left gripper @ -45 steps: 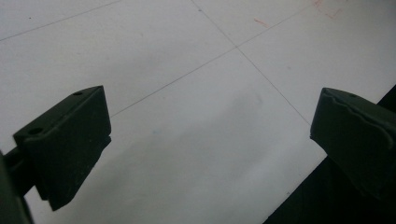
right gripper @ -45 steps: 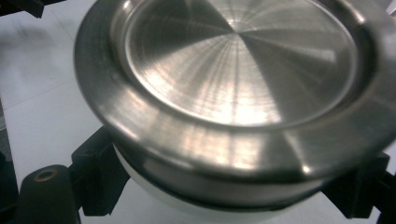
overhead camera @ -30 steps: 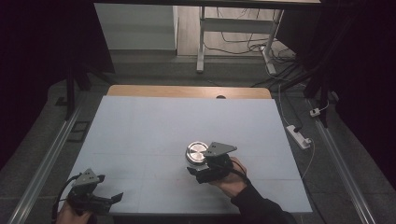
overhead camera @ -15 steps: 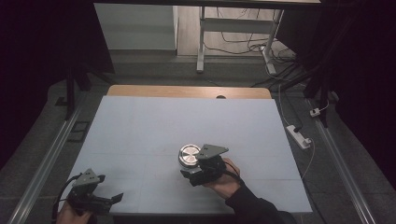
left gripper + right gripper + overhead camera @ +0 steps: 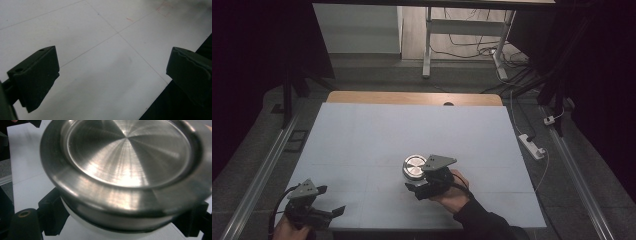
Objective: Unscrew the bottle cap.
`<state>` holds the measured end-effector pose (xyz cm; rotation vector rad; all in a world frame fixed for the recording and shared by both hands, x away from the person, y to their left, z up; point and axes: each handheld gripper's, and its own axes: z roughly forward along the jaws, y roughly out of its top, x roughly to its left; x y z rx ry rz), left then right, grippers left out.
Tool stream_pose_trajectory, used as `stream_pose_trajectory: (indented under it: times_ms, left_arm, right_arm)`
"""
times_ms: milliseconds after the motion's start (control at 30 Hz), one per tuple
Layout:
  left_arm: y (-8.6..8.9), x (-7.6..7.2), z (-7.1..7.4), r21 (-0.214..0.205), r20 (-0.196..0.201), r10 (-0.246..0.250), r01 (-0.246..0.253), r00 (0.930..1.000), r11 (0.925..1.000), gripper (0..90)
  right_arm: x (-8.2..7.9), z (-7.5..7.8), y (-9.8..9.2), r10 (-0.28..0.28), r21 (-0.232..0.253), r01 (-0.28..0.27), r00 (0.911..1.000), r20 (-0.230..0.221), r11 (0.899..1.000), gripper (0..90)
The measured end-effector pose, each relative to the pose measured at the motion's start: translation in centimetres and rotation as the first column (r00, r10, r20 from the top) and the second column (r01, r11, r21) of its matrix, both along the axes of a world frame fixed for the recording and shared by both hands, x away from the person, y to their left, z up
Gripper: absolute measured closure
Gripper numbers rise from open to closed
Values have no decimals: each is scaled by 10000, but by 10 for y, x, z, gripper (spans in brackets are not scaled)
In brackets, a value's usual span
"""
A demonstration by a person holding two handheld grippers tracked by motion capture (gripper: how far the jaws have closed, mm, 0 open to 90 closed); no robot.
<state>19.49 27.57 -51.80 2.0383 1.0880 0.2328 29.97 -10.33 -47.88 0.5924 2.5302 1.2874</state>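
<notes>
A round container with a brushed-steel lid [image 5: 414, 166] and a white body sits at the centre front of the white table [image 5: 412, 125]. My right gripper [image 5: 416, 179] reaches it from the near right, held by a hand in a dark sleeve. In the right gripper view the steel lid [image 5: 127, 157] looms close, and the black jaws of the right gripper [image 5: 122, 230] press on the white body from both sides under the lid. My left gripper [image 5: 329, 201] hovers at the table's front left corner. Its jaws stand wide apart over bare table, left gripper [image 5: 112, 75].
Thin pencil lines cross the white table top [image 5: 117, 33]. A wooden strip [image 5: 412, 97] runs along the far edge. A white power strip [image 5: 532, 145] lies on the floor to the right, with cables and desk legs [image 5: 427, 45] beyond.
The right gripper and the steel-lidded container have drifted a little left and toward the person. The left gripper has stayed put.
</notes>
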Motion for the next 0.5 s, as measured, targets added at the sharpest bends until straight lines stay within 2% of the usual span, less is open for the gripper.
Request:
stream_pose_trajectory:
  times_ms: [100, 333, 500]
  left_arm:
    - [0, 4, 0, -318, 34, -313, 314, 9995, 9990, 0]
    - [-5, 9, 3, -431, 405, -760, 777, 9963, 9960, 0]
    - [-12, 15, 9, -477, 687, -889, 922, 9937, 9946, 0]
  right_arm:
    - [0, 1, -1, -14, 29, 14, 10000, -6, 10000, 152]
    - [0, 2, -1, -6, 61, 6, 10000, -6, 10000, 152]
    - [0, 3, -2, 39, 106, -39, 10000, 3, 9999, 152]
